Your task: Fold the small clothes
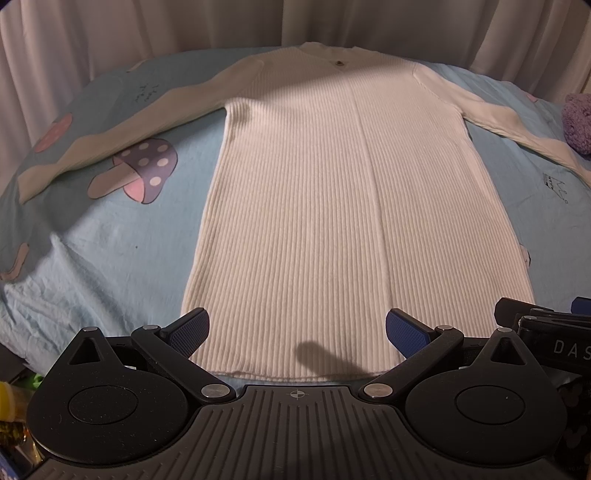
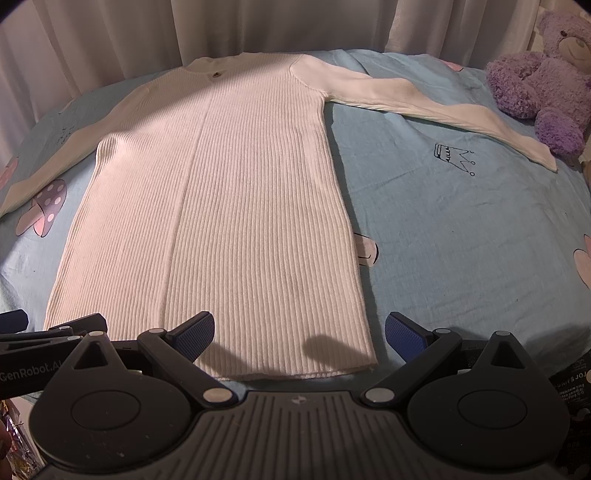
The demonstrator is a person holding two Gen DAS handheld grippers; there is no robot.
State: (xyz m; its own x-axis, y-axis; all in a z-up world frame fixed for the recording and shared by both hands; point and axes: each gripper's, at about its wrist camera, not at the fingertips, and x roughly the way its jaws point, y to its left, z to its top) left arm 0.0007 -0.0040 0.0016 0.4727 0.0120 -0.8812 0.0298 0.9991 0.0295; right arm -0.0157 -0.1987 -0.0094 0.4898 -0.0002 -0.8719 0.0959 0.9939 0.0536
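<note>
A white ribbed long-sleeved knit garment point(image 1: 306, 206) point(image 2: 221, 206) lies flat on a light blue sheet, neck at the far side, hem nearest me, both sleeves spread outward. My left gripper point(image 1: 297, 328) hovers open above the hem, its blue pads point(image 1: 190, 330) apart with nothing between them. My right gripper point(image 2: 299, 332) is open as well, over the hem's right corner. The right gripper's edge point(image 1: 546, 325) shows at the right of the left wrist view, and the left gripper's edge point(image 2: 55, 332) shows at the left of the right wrist view.
The blue sheet point(image 2: 461, 229) carries mushroom prints point(image 1: 136, 173) and a crown drawing point(image 2: 456, 157). A purple plush bear point(image 2: 546, 81) sits at the far right by the sleeve cuff. Pale curtains point(image 1: 184, 26) hang behind the bed.
</note>
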